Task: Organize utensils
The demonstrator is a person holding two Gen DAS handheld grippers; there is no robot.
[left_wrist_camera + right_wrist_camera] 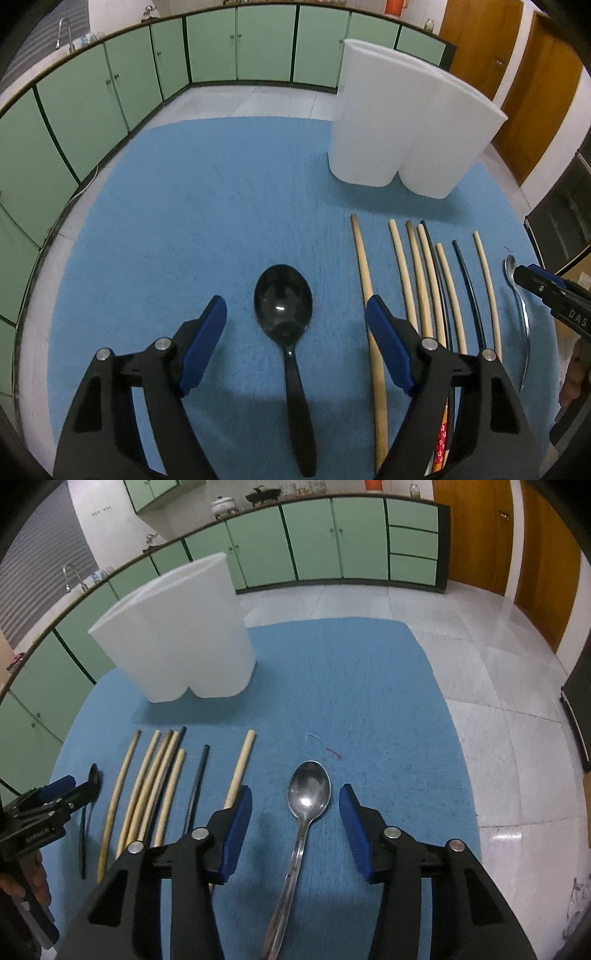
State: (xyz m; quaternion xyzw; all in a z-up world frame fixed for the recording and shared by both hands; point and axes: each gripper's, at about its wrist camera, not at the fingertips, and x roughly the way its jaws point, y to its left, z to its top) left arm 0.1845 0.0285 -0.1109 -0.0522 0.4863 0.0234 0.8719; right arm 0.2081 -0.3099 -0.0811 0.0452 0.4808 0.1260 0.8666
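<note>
Both grippers are spread wide and hold nothing: the left gripper [295, 310] hovers with its 2 blue-padded fingers on either side of a black plastic spoon [288, 332], while the right gripper [295, 801] frames a steel spoon [306, 805] in the same way, neither touching its spoon. Each spoon lies bowl-up on a blue towel [207, 206] with its handle running back under the tool. Between the 2 spoons lies a loose row of chopsticks [424, 280], most of them pale wood and 2 of them dark, all pointing roughly away from the cameras; the leftmost wooden stick [369, 302] passes just behind the left gripper's right finger [388, 343]. From the right wrist view the same row [155, 786] sits to the left of the steel spoon, and the tip of the left gripper [79, 794] shows beyond it, over the black spoon [94, 771]. At the far side of the towel stands a white 2-compartment holder [402, 122], upright, well apart from both spoons and just beyond the chopstick tips. Green cabinets [207, 48] line the wall behind, with wooden doors [517, 66] to the right.
</note>
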